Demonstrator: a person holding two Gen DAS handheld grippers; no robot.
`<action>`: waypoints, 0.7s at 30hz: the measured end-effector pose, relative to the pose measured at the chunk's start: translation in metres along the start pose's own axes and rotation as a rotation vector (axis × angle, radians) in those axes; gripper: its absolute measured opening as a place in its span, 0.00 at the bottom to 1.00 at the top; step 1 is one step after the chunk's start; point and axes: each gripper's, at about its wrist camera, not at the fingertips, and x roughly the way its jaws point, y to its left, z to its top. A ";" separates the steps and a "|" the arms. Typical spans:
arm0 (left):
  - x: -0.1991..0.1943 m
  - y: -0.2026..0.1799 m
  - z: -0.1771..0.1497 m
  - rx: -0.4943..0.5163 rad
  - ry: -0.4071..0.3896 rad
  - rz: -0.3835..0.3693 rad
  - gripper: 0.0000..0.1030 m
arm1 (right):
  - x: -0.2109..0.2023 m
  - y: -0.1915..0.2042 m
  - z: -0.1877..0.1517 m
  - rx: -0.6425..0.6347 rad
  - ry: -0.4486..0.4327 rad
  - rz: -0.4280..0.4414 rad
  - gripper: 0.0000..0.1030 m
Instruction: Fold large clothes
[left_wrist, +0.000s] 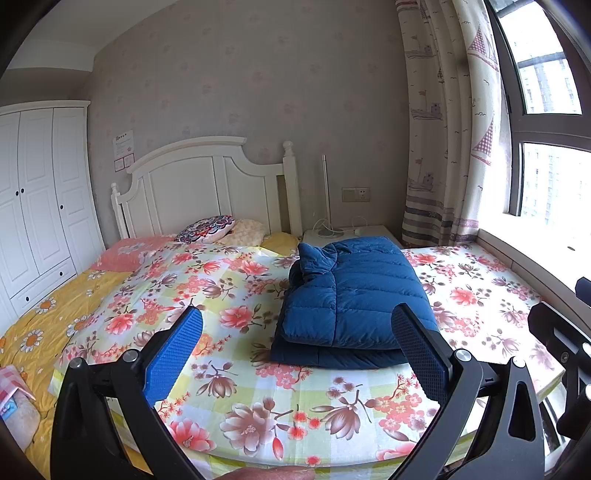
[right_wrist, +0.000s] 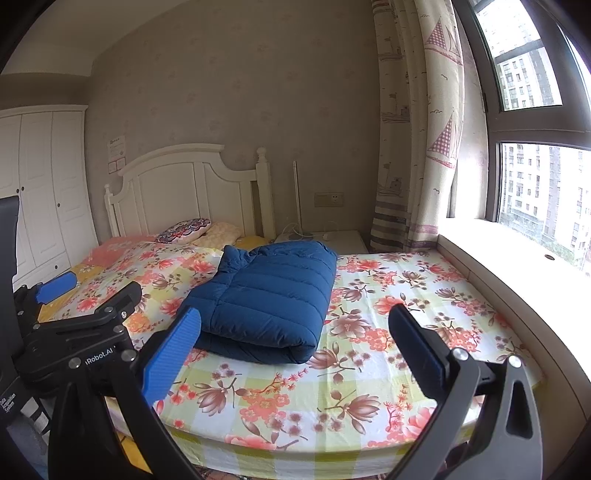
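My left gripper (left_wrist: 297, 354) sits nearest, fingers spread wide, nothing between them; a fingertip of my hand (left_wrist: 273, 472) shows at the bottom edge. My right gripper (right_wrist: 295, 350) is the same, fingers wide apart, empty, held back over the foot of the bed (right_wrist: 332, 424). In the right view the left gripper shows off to the left side, clear of the cloth

Just past the fingers, on the floral bedsheet (left_wrist: 258, 406), lies the blue puffer jacket (left_wrist: 354, 295), already folded into a compact rectangle, layers stacked, collar end pointing toward the headboard. Neither gripper touches it. It sits roughly mid-bed, a bit toward the window side

Further back: patterned cushion (left_wrist: 205, 229), white headboard (left_wrist: 207, 177), nightstand (left_wrist: 369, 234), curtain (left_wrist: 443, 129), wardrobe (left_wrist: 37, 184) at far left

Judgement: folding looks finished or nearly so, this is the release/check step. If anything is left, next move calls for pressing the puffy top layer flat or squaring the loose collar edge, since the filling may spring the fold open
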 end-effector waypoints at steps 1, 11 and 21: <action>0.000 0.000 0.000 0.000 0.000 -0.001 0.96 | 0.000 0.000 0.000 -0.001 0.002 0.001 0.98; 0.005 0.004 -0.002 0.002 0.012 -0.010 0.96 | 0.004 0.001 0.001 -0.010 0.019 0.006 0.98; 0.064 -0.003 -0.004 0.027 0.101 -0.087 0.96 | 0.045 0.001 -0.009 -0.032 0.091 0.001 0.98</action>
